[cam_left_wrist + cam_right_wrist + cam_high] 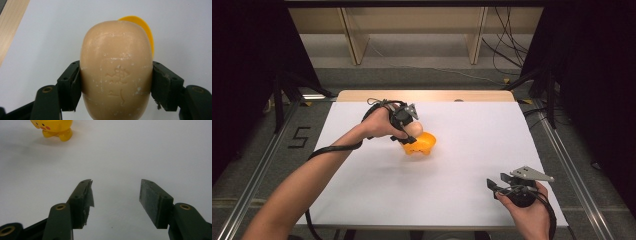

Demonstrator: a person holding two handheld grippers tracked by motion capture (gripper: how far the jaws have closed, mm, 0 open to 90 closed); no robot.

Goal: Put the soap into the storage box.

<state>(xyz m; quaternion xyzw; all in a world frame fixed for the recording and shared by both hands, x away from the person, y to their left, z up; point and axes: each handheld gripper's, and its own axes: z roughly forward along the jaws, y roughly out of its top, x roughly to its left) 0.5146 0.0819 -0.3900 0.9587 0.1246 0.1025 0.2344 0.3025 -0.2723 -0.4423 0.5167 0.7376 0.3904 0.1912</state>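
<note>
The soap bar (116,75) runs off the bottom edge of the left gripper view and hides most of the yellow dish (146,30) behind it, leaving a curved sliver. Its embossed mark is too faint to read. In the right gripper view the yellow dish (53,128) is cut by the top edge. High view: the left gripper (408,131) covers part of the soap.

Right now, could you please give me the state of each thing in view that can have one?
Left gripper: shut on the soap bar.
Soap bar: clamped between the jaws, beside the yellow dish.
Yellow dish: standing on the white table, apparently on small feet.
Right gripper: open, holding nothing.
</note>
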